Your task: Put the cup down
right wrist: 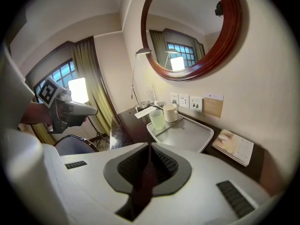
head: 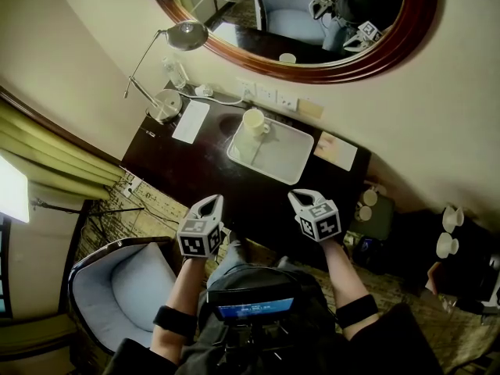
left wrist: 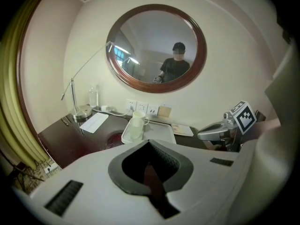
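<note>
- Cup [head: 254,122] seemingly placed already, on tray [head: 287,156], upper centre of bench [head: 191,174].
- Left gripper [head: 211,199], right gripper [head: 298,196]: jaws closed, empty.
- Next: keep clear of tray.

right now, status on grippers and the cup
Left gripper and right gripper shut, empty. Cup upright on tray, beside glass. Nothing in the way.

Readable text: none that I can make out.
Cubes on left gripper [head: 209,201] and right gripper [head: 299,197]: black-and-white square patterns, no letters.
Small screen [head: 256,309]: blue band, pale marks too small to read.
Booklet [head: 335,150]: print too blurred to read.
Paper sheet [head: 191,121]: no writing legible.
</note>
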{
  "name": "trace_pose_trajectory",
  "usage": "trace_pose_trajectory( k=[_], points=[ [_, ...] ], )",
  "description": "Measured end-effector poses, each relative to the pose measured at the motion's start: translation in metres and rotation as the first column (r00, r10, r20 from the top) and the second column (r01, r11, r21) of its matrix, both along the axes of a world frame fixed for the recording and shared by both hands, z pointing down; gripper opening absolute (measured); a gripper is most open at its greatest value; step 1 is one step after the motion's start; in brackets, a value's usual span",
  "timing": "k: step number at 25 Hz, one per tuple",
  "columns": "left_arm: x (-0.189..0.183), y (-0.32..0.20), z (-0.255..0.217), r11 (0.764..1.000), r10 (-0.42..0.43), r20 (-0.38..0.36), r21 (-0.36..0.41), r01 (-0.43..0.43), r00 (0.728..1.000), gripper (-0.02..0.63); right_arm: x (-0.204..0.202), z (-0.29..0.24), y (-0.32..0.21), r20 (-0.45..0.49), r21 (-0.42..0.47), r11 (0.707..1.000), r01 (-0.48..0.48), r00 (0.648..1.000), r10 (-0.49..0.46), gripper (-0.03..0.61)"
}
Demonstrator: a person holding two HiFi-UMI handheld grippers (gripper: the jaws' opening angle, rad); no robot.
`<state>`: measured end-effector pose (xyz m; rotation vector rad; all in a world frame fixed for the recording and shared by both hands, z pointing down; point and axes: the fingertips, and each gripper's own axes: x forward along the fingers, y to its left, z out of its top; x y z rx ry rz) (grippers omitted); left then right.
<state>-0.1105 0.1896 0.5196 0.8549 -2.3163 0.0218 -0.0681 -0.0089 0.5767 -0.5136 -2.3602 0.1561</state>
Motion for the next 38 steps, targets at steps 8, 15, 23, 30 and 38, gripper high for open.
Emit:
trace_pose_trajectory(
  k=[8, 15, 23, 30, 38],
  points=[
    [-0.006, 0.009, 0.007, 1.000, 0.013, -0.011, -0.008, -0.013, 1.000, 0.000, -0.026, 0.014, 0.021, 0.042, 0.024, 0.999, 0.035, 0.998, -0.036, 0.193],
    [-0.011, 0.004, 0.015, 0.999, 0.045, -0.032, -0.030, -0.046, 0.998, 0.000, -0.070, 0.022, 0.053, 0.071, 0.046, 0.993, 0.111, 0.991, -0.114, 0.439],
    [-0.029, -0.007, 0.030, 0.994, 0.094, -0.066, -0.042, -0.097, 0.993, 0.001, -0.143, 0.049, 0.077, 0.072, 0.101, 0.985, 0.142, 0.986, -0.150, 0.507],
    [-0.051, -0.020, 0.057, 0.992, 0.117, -0.085, -0.041, -0.121, 0.990, 0.001, -0.197, 0.077, 0.086, 0.073, 0.119, 0.981, 0.151, 0.984, -0.160, 0.515],
    [-0.066, -0.023, 0.071, 0.992, 0.118, -0.086, -0.044, -0.122, 0.989, 0.001, -0.237, 0.094, 0.089, 0.091, 0.138, 0.981, 0.136, 0.985, -0.150, 0.514]
  ],
)
